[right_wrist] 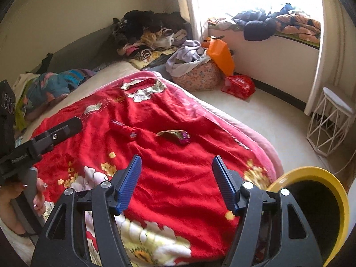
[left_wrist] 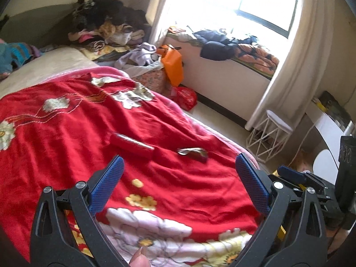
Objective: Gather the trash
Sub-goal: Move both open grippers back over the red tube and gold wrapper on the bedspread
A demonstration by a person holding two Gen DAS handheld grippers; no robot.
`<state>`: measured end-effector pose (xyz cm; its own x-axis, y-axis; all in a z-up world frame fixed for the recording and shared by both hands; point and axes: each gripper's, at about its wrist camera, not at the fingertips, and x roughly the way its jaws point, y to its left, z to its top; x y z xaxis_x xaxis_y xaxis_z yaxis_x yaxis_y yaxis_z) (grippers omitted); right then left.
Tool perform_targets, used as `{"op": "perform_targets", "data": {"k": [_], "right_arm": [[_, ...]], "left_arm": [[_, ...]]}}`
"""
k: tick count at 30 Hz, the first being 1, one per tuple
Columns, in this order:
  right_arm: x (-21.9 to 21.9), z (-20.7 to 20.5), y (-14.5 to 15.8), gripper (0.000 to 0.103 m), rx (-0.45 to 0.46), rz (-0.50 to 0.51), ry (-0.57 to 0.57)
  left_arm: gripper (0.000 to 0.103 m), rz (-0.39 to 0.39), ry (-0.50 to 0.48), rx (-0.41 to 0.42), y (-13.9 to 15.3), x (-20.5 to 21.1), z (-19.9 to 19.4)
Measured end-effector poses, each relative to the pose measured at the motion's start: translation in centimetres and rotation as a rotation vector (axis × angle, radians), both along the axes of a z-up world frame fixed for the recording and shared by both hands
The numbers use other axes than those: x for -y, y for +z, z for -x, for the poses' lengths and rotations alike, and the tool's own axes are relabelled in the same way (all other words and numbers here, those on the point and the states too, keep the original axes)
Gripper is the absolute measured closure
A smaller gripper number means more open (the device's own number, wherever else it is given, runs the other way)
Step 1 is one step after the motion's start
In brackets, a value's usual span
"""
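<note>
**Both grippers empty, two scraps waiting on the blanket**

Your right gripper [right_wrist: 176, 182] hangs over the near part of the red floral blanket [right_wrist: 178, 155], jaws spread and nothing between them. Your left gripper [left_wrist: 178, 184] is likewise parted wide and empty, angled down at the same stretch of bed. Neither touches the fabric, which reads as an approach rather than a grab.

Ahead of both lie the likely targets: a red tube-shaped wrapper [right_wrist: 123, 129] and, near it to the right, a crumpled foil-like wrapper [right_wrist: 175, 136]. They sit apart, so one per gripper looks sensible.

The yellow-rimmed bin [right_wrist: 311, 200] stands at your right, just beside the bed's edge, probably placed there to keep the drop short.

Further out are a pile of clothes [right_wrist: 146, 33], an orange bag [right_wrist: 220, 55] and a red plastic bag [right_wrist: 239, 86] on the floor.
</note>
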<state>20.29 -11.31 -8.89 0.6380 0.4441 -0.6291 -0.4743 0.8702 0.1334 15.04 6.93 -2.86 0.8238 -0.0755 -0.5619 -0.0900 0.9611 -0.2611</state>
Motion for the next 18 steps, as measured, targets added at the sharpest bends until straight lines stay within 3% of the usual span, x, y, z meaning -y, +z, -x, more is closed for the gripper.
{"op": "perform_targets", "data": {"k": [10, 18], "right_arm": [[-3.2, -3.1, -2.2, 0.039, -0.023, 0.056, 0.014], [-5.0, -6.4, -4.2, 0.039, -0.027, 0.126, 0.019]], "left_arm": [[0.011, 0.062, 0.064, -0.034, -1.8, -4.0, -1.2], [0.011, 0.118, 0.062, -0.072, -3.4, -5.1, -3.3]]}}
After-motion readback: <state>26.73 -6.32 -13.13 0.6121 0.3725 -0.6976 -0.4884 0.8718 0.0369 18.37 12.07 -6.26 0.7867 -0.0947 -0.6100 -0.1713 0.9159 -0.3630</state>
